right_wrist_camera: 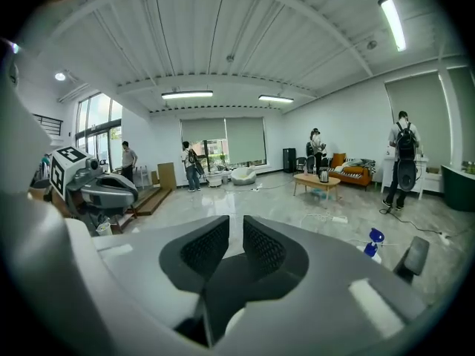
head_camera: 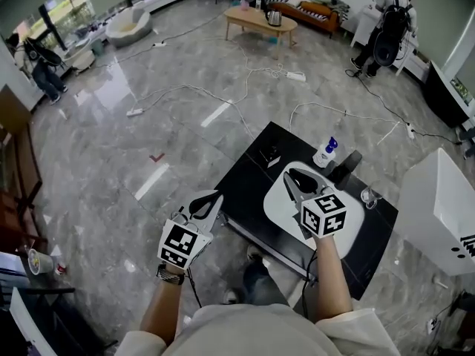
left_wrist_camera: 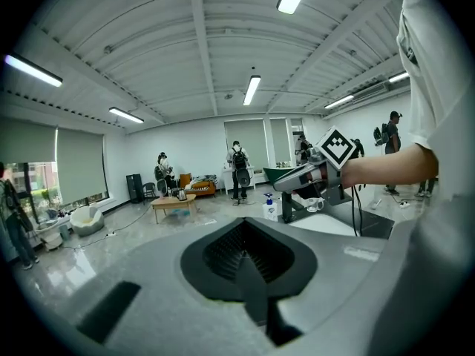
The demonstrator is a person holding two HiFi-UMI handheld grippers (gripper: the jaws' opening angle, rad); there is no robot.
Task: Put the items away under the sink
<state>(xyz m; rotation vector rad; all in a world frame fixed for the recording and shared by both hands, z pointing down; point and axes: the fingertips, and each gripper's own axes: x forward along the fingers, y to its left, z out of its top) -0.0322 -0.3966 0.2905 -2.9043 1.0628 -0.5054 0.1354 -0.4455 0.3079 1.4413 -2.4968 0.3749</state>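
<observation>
A black counter point(head_camera: 241, 188) with a white sink basin point(head_camera: 276, 208) stands in front of me. At the basin's far side a blue-capped spray bottle point(head_camera: 325, 153) stands next to a black faucet point(head_camera: 345, 165); the bottle point(right_wrist_camera: 373, 242) shows low in the right gripper view too. My right gripper point(head_camera: 291, 175) hovers over the basin, its jaws a narrow gap apart with nothing between them point(right_wrist_camera: 235, 232). My left gripper point(head_camera: 215, 197) hangs off the counter's left edge, pads pressed together and empty point(left_wrist_camera: 246, 228).
A clear glass point(head_camera: 369, 195) stands at the basin's right and a small dark item point(head_camera: 271, 158) lies on the counter's far left. A white cabinet point(head_camera: 438, 213) is at the right. Cables point(head_camera: 223, 99) cross the floor. A wooden coffee table point(head_camera: 260, 21) and people are far off.
</observation>
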